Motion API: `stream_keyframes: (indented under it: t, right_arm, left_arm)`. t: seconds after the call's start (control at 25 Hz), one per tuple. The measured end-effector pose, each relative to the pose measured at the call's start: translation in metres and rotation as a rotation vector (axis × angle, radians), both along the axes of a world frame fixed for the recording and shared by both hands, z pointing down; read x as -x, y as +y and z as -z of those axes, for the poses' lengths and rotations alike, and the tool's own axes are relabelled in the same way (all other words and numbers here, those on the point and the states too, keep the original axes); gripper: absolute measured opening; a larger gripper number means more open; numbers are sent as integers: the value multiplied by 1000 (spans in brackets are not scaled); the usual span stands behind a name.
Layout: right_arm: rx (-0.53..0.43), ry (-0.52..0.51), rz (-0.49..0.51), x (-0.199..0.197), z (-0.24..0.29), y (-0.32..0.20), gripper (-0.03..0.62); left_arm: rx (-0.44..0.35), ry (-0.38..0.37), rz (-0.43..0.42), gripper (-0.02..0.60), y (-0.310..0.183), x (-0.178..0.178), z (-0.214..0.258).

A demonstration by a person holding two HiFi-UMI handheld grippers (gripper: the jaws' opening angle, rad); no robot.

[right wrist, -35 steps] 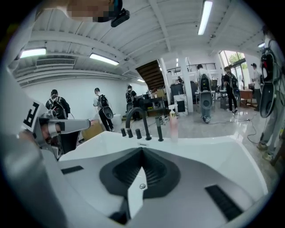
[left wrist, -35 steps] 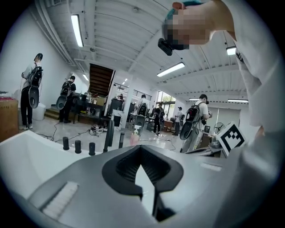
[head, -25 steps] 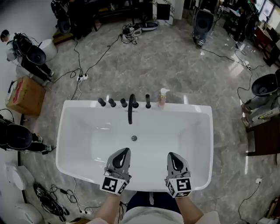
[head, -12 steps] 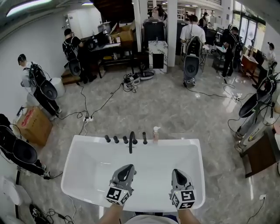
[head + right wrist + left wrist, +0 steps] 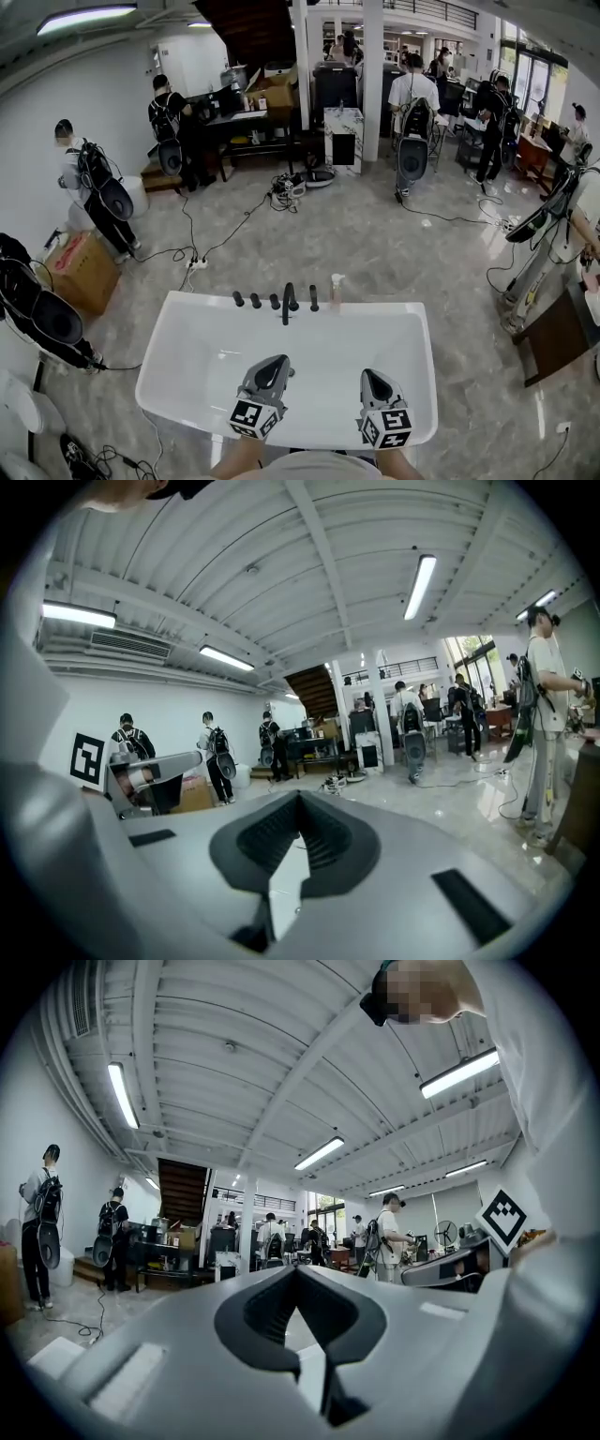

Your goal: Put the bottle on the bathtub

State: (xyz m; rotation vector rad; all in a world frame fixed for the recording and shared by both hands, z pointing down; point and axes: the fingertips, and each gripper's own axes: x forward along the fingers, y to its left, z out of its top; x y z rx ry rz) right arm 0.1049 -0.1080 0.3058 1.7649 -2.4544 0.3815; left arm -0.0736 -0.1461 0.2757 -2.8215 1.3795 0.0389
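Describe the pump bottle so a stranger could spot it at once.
Find the big white bathtub on the grey marble floor. Along its far rim runs a row of black tap fittings; the small pale pump bottle stands at the row's right end, the only light-coloured thing there.

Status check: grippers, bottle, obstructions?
Left gripper, right gripper shut, empty. Pale pink pump bottle upright on far rim of white bathtub, beside black taps. Nothing in the way.

One bathtub [image 5: 192, 370], apparently one bottle [image 5: 336, 290]
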Motion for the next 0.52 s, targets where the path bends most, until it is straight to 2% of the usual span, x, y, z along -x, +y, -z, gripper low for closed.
stream_keyframes:
  t: [0.2, 0.52]
  right_arm:
    - [-10, -10, -7, 7, 8, 11, 5]
    - [-4, -6, -19, 18, 6, 36, 4]
  left_arm:
    - [20, -1, 6, 5, 11, 5, -2]
    - [3, 3, -19, 5, 35, 13, 6]
